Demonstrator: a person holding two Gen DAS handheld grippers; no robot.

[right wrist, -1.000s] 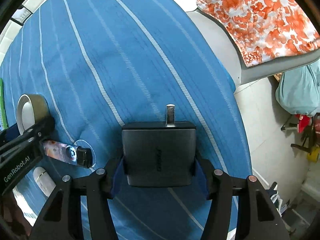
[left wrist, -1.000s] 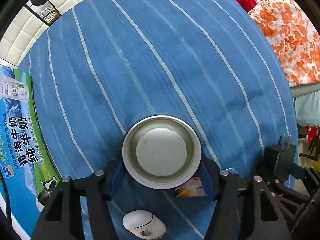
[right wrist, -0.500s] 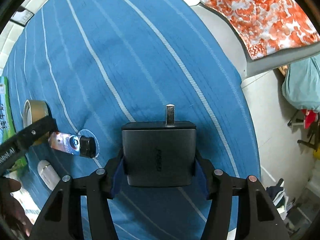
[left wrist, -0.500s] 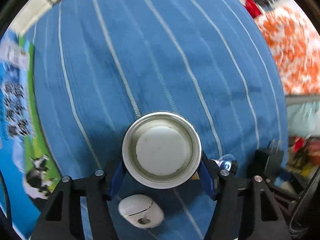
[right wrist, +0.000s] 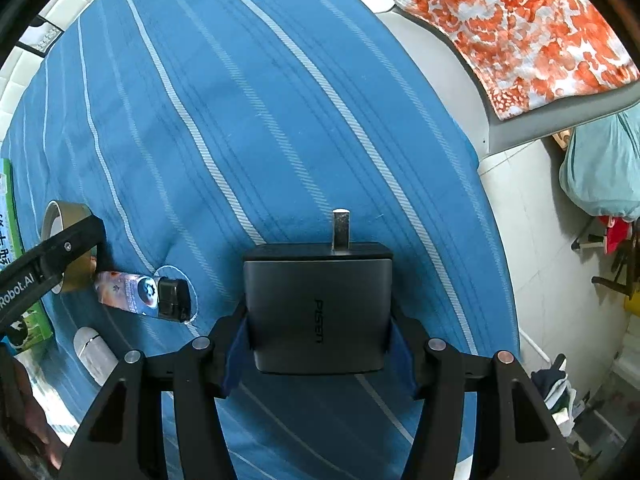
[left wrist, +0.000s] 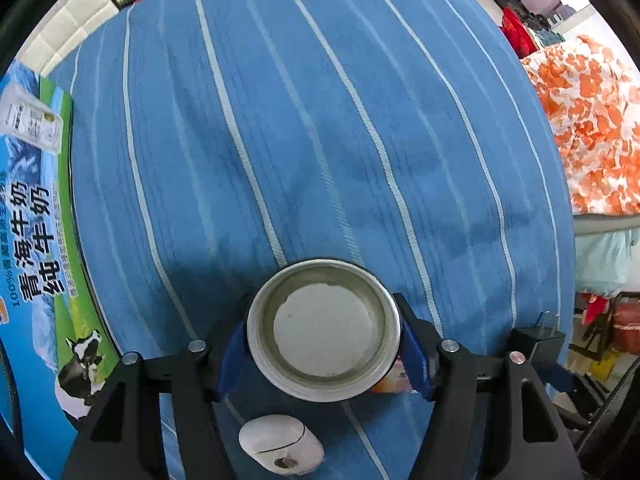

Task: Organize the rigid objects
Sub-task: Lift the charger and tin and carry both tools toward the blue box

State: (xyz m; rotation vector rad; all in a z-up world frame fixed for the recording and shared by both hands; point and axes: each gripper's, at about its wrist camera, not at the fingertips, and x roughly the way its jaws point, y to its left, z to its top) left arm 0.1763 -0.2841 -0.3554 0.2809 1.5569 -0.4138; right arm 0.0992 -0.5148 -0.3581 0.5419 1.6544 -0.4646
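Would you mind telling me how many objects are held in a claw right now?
2: the tape roll in the left claw, the black charger in the right claw.

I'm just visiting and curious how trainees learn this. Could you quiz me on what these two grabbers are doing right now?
1. True or false: the left gripper is empty.
2. What does the right gripper hold: A) black charger, B) white case, C) lighter?
3. Fill in: the charger's metal prong points ____ from the fingers.

Key: 1 false, it clamps the tape roll. 2 A. 3 away.
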